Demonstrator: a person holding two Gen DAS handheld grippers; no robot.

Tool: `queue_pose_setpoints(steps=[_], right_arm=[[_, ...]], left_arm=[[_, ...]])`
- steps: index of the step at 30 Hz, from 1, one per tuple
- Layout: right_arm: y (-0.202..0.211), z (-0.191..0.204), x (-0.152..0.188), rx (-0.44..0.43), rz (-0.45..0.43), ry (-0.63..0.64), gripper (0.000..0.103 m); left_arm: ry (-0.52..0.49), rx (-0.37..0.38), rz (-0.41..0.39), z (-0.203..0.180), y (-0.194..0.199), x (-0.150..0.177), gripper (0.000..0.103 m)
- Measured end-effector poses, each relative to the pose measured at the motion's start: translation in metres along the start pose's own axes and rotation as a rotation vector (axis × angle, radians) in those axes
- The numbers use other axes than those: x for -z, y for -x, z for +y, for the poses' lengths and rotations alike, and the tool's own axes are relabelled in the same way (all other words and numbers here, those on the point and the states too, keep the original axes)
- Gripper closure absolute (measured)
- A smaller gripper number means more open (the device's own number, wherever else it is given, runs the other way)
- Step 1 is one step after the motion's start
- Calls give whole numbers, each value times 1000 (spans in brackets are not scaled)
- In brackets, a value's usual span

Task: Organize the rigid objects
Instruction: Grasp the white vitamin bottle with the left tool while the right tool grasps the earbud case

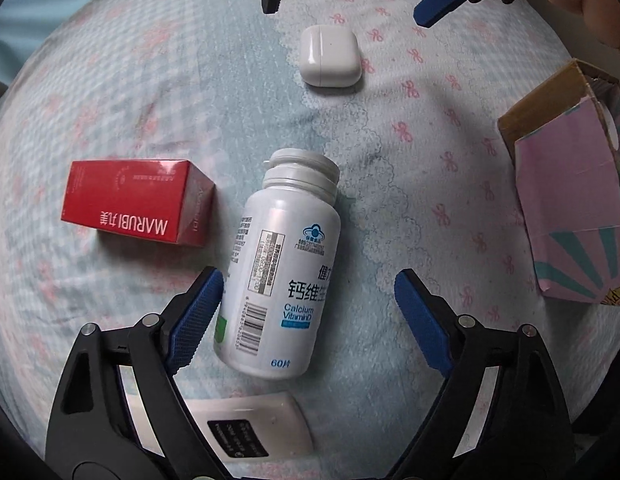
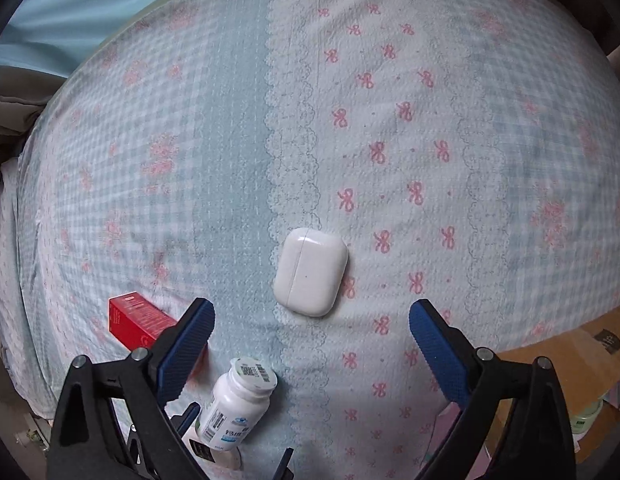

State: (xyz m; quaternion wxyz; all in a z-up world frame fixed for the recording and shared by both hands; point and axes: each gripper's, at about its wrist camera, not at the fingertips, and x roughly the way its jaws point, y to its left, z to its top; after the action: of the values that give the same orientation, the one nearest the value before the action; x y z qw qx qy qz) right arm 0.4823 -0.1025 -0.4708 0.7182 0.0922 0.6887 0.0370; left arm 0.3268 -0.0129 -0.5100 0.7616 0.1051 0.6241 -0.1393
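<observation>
White bottle (image 1: 278,268) hides half a white device's (image 1: 266,428) label

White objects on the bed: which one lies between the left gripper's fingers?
The white pill bottle, lying on its side, is between the left gripper fingers. The earbud case lies farther ahead, and the flat white device sits under the gripper.

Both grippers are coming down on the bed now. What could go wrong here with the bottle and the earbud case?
The white bottle lies on its side on the soft bedsheet, off-centre between the open fingers of the left hand-held gripper; it may roll or be pinched askew. The smooth, rounded earbud case could slip from the right hand-held gripper.
</observation>
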Motion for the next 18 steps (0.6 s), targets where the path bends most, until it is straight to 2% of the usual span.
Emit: queue_pose_setpoints(steps=[2, 6, 8, 12, 15, 16, 18], right_arm=[[-13, 0, -7, 12, 19, -12, 18], [-33, -3, -16, 11, 57, -55, 19], [-40, -4, -19, 18, 68, -70, 30], [-47, -4, -23, 57, 79, -78, 37], [-49, -5, -23, 81, 70, -90, 46], [-49, -5, -23, 82, 69, -91, 49], [-49, -5, -23, 94, 71, -73, 56]], left_arm=[[4, 5, 8, 0, -8, -4, 17], [9, 14, 20, 0, -20, -11, 22], [7, 12, 19, 0, -25, -15, 22], [32, 28, 11, 4, -30, -23, 23], [51, 20, 6, 11, -29, -27, 34], [52, 3, -1, 15, -27, -27, 44], [59, 5, -22, 20, -23, -26, 51]])
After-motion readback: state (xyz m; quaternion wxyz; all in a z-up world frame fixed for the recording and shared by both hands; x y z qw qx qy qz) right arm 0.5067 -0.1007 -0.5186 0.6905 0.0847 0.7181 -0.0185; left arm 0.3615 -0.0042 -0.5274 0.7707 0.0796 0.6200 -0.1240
